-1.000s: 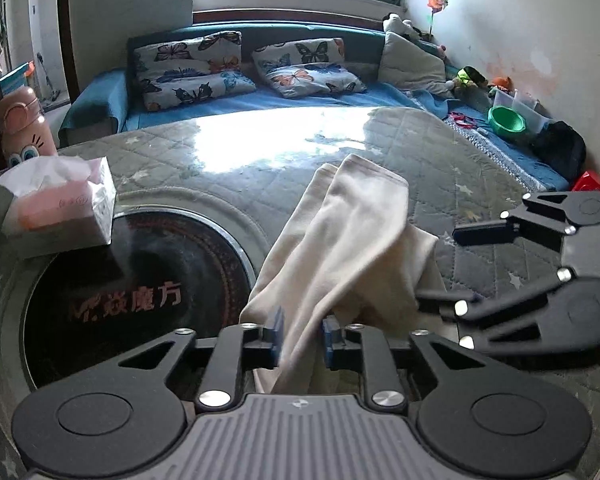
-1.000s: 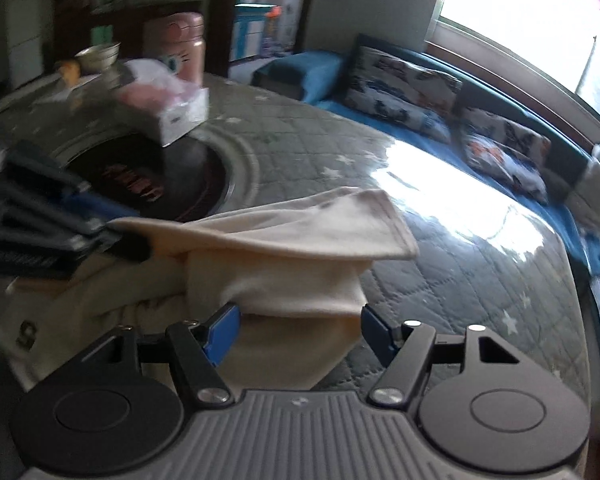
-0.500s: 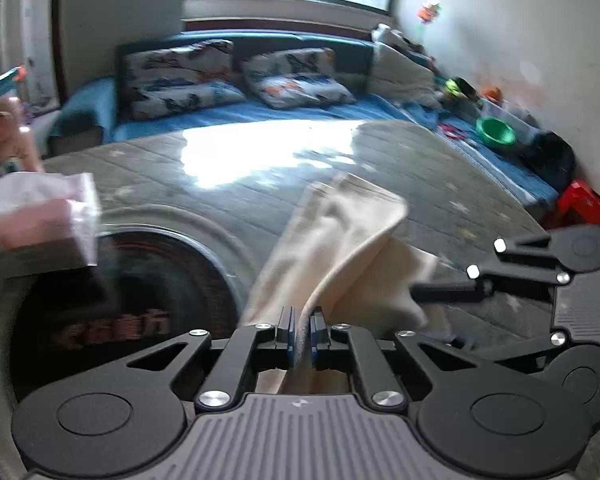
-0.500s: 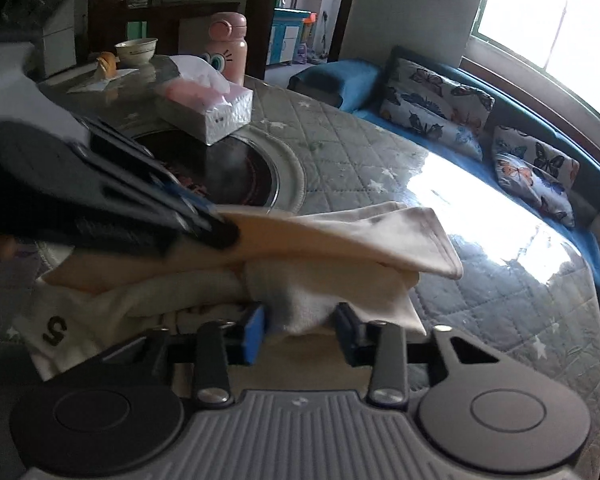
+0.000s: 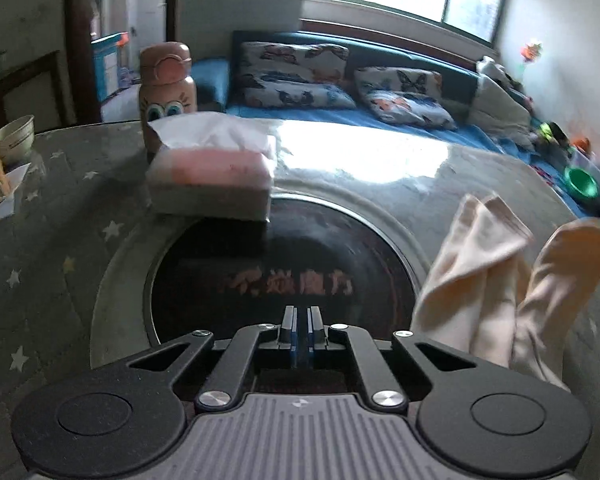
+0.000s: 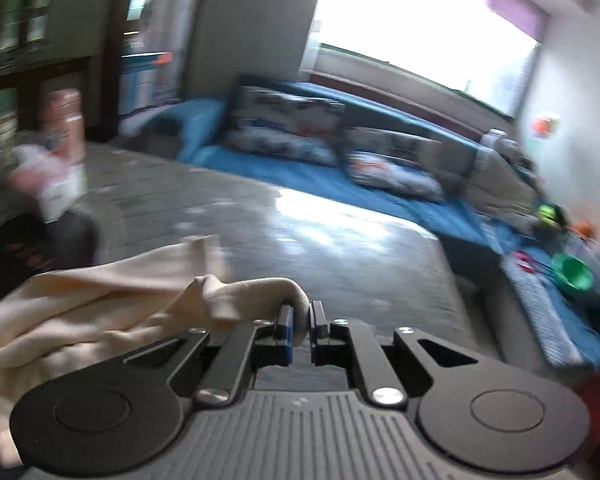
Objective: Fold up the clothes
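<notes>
A quilted, star-patterned bench (image 5: 52, 248) with a dark round inset (image 5: 276, 276) is seen before a blue daybed (image 5: 380, 120) stacked with butterfly pillows, under a bright window. A cream garment (image 5: 488, 280) is draped at the bench's right side in the left wrist view, one part raised, apparently so a fold can be carried over. A tissue pack (image 5: 212, 176) is set at the inset's far rim, with a pink bottle (image 5: 166, 84) behind it and a bowl (image 5: 10, 140) at the far left. The right gripper (image 6: 300, 320) is clamped on a bunched edge of the garment. The left gripper (image 5: 300, 332) is closed on nothing, with its fingers together over the inset.
</notes>
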